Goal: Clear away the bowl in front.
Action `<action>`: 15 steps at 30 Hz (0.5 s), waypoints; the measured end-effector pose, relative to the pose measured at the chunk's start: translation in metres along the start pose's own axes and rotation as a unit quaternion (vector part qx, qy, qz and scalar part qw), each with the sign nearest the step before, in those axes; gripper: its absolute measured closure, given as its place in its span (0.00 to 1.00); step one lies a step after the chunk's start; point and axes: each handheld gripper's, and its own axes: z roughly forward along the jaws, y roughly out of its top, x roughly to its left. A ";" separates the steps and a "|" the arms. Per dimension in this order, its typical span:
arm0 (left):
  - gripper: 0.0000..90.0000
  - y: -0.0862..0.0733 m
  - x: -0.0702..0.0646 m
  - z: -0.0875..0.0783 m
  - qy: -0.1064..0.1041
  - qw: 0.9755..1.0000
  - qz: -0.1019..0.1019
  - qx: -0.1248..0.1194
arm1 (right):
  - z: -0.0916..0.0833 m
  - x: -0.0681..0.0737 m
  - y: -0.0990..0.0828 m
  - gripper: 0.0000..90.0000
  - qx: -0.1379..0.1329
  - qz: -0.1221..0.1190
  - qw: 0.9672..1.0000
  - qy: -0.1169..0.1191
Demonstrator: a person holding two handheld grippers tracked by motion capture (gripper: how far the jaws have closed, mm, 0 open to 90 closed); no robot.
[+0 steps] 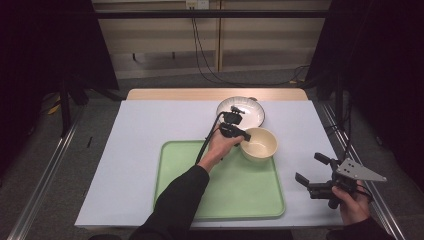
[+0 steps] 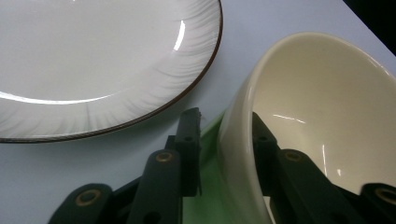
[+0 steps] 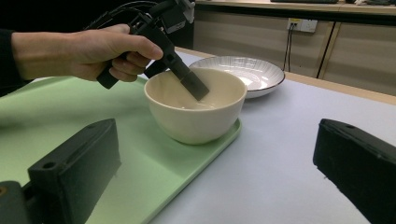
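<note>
From where I sit, the cream bowl (image 1: 258, 143) is my landmark: it stands on the far right corner of the green tray (image 1: 235, 192), its base touching the tray's raised edge on the side toward the white plate (image 1: 252, 111). My left hand-held gripper (image 1: 241, 135) straddles the near-left part of the bowl's rim, one jaw inside the bowl and the other outside its wall. In the left gripper view the inner jaw lies against the inside of the wall, while the outer jaw stands a little off the outside, with a strip of green tray showing between them, so the pads are not pressing on the bowl and the jaws are slightly apart around the rim. The bowl (image 2: 322, 107) sits upright on its base in the right gripper view, not lifted. The plate lies on the desk (image 1: 140, 150) just beyond the bowl, near it without touching, its dark rim line clear in the left gripper view (image 2: 154, 60). My right hand-held gripper (image 1: 312, 171) hovers off to the right of the bowl, well apart from it, past the tray's right edge and over the bare desk; its jaws stand wide apart with nothing between them.
</note>
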 end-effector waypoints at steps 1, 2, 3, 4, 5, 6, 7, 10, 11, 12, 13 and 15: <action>0.75 -0.001 0.000 0.000 0.000 1.000 0.006 0.001 | 0.000 0.000 0.000 0.00 0.000 0.000 1.000 0.000; 0.73 -0.001 0.000 0.000 0.000 1.000 0.006 0.001 | 0.000 0.000 0.000 0.00 0.000 0.000 1.000 0.000; 0.73 -0.001 0.000 -0.001 -0.001 1.000 0.010 -0.003 | 0.000 0.000 0.000 0.00 0.001 0.000 1.000 0.000; 0.65 -0.001 -0.002 -0.001 -0.003 1.000 0.007 -0.013 | 0.000 0.000 0.000 0.00 0.001 -0.001 1.000 0.000; 0.61 -0.001 -0.001 -0.003 -0.004 1.000 0.024 -0.012 | 0.000 0.000 0.000 0.00 0.002 -0.001 1.000 -0.001; 0.60 -0.001 -0.001 -0.003 -0.004 1.000 0.024 -0.012 | 0.000 0.000 0.000 0.00 0.002 -0.001 1.000 -0.001; 0.60 -0.002 -0.001 -0.004 -0.007 0.999 0.026 -0.016 | 0.000 0.000 0.000 0.00 0.002 -0.001 1.000 -0.002; 0.46 -0.002 -0.002 -0.007 -0.013 0.999 0.033 -0.023 | 0.001 0.000 0.000 0.00 0.003 0.001 1.000 -0.001; 0.43 -0.003 -0.002 -0.008 -0.017 0.999 0.038 -0.032 | 0.001 0.000 0.000 0.00 0.003 0.000 1.000 -0.001; 0.39 -0.002 -0.002 -0.009 -0.010 0.999 0.037 -0.036 | 0.000 0.000 0.000 0.00 0.002 0.000 1.000 -0.001; 0.32 -0.002 -0.002 -0.009 -0.010 0.999 0.037 -0.036 | 0.000 0.000 0.000 0.00 0.002 0.000 1.000 -0.001; 0.25 -0.002 -0.001 -0.010 -0.006 0.998 0.028 -0.056 | 0.000 0.000 0.000 0.00 0.002 0.000 1.000 -0.001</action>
